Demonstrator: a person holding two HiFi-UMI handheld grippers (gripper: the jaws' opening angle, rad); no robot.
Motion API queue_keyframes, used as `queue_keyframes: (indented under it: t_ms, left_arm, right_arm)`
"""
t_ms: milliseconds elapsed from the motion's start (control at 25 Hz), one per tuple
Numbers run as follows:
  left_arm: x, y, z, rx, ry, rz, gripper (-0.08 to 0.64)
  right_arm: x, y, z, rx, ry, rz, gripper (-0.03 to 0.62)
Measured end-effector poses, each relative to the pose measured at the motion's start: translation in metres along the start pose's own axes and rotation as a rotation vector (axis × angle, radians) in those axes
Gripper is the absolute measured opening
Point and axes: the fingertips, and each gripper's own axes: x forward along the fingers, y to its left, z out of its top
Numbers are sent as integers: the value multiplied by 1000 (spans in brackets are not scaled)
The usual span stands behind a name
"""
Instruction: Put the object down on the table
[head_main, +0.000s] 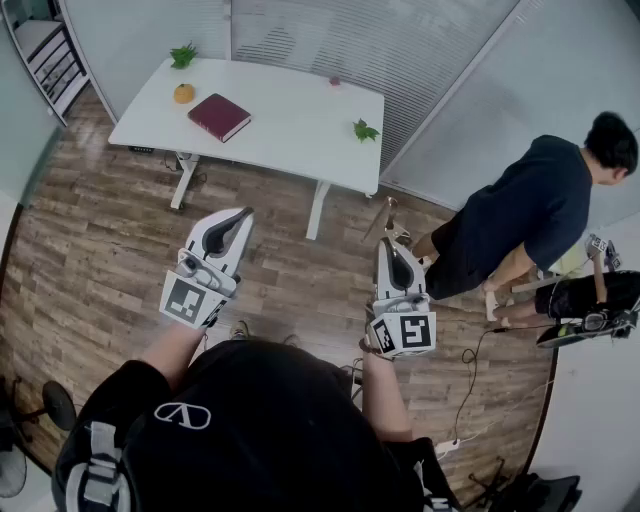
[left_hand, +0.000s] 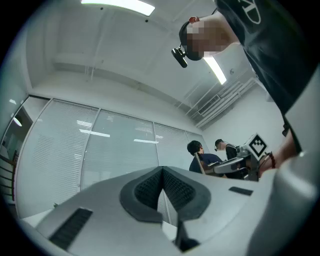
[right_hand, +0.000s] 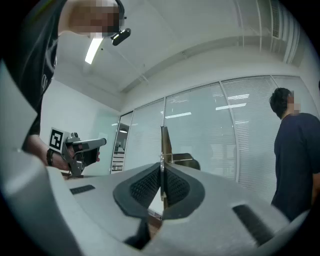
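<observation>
1. While the left tool is closed and empty, the right tool, lower centre, clamps a thin flat object.
2. The white worktop, upper left, is well apart: hold firm, then lower onto bare surface beside the book.

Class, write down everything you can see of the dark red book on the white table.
The dark red book is closed, with a plain, hard-looking cover. It lies flat on the left half of the white table, turned askew to its edges. Only the table touches it; an orange round thing sits close by, apart.
</observation>
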Motion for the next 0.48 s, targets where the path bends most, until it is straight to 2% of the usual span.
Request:
queue_keyframes:
  t_ms: [280,480]
  left_arm:
    - [-7,-3,-7,-9,1,-5,5]
    - [-6,-3,-20,-22,38,7,5]
  right_arm:
    - [-4,10,-4,20,3,15,5]
    - [-5,8,-1,115,-40,33,5]
